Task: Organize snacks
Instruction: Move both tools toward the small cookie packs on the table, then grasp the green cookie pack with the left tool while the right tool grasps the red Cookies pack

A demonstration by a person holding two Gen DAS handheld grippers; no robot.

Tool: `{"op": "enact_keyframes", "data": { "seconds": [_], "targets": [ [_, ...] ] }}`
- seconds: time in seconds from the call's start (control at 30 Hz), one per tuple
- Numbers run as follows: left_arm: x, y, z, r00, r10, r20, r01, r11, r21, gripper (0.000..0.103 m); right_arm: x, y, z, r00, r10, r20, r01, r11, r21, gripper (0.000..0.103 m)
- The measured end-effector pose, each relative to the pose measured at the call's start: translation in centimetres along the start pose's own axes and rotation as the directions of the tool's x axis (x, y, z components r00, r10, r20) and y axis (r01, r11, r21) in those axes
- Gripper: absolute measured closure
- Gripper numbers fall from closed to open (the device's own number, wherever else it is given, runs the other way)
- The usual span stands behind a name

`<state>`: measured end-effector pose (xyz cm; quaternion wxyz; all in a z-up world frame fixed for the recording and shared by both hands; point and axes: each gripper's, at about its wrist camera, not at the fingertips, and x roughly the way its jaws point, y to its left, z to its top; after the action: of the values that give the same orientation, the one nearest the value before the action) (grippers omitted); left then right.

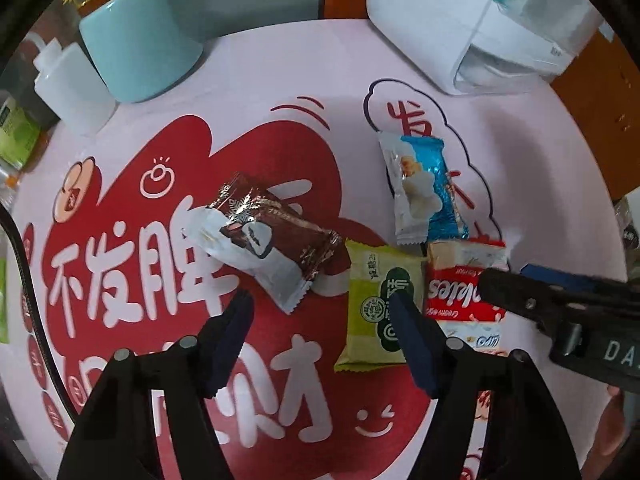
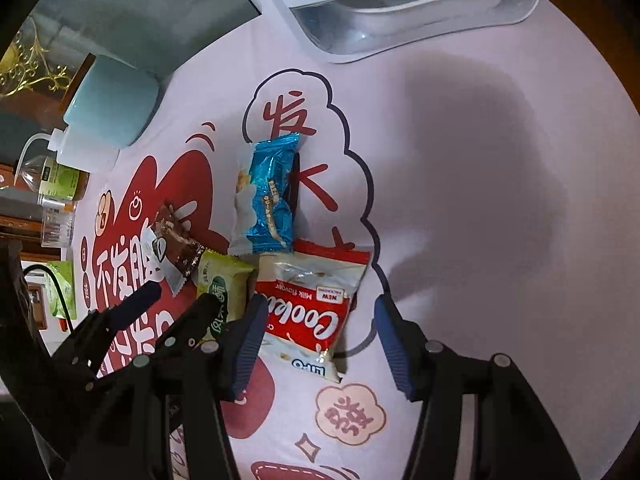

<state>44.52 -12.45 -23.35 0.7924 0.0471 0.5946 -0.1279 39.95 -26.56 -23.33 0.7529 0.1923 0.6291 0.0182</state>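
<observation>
Several wrapped snacks lie close together on a pink and red printed mat [image 1: 280, 92]. A brown packet [image 1: 272, 236] lies just beyond my left gripper [image 1: 320, 312], which is open with only the mat between its fingers. Its right finger overlaps a green packet [image 1: 376, 280]. Farther off lies a blue and white packet [image 1: 420, 188]. In the right wrist view my right gripper [image 2: 320, 320] is open and straddles a red cookie packet [image 2: 316, 304]. Its left pad is at the packet's edge and its right pad stands apart from it. The left gripper [image 2: 182, 294] is close beside it, over the green packet [image 2: 224, 280].
A light blue cup [image 1: 140, 36] and a white squeeze bottle [image 1: 72, 80] stand at the mat's far left. A white and clear container [image 1: 480, 24] stands at the far right. Bottles [image 2: 60, 180] crowd the left edge. Bare mat [image 2: 480, 200] lies to the right of the snacks.
</observation>
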Motion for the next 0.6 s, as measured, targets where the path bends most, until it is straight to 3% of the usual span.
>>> {"op": "enact_keyframes", "data": {
  "seconds": [0.33, 0.5, 0.6],
  "targets": [
    [0.3, -1.8, 0.2, 1.0, -0.015, 0.005, 0.015, 1.0, 0.017, 0.034, 0.1, 0.2, 0.3, 1.0, 0.025, 0.001, -0.025, 1.0, 0.005, 0.047],
    [0.1, -1.8, 0.7, 0.998, -0.067, 0.012, 0.067, 0.998, -0.013, 0.034, 0.1, 0.7, 0.3, 1.0, 0.029, 0.006, -0.029, 1.0, 0.003, 0.047],
    [0.3, -2.4, 0.6, 1.0, -0.03, 0.008, 0.03, 0.999, 0.02, 0.034, 0.2, 0.8, 0.4, 1.0, 0.023, 0.006, -0.023, 1.0, 0.002, 0.047]
  ]
}}
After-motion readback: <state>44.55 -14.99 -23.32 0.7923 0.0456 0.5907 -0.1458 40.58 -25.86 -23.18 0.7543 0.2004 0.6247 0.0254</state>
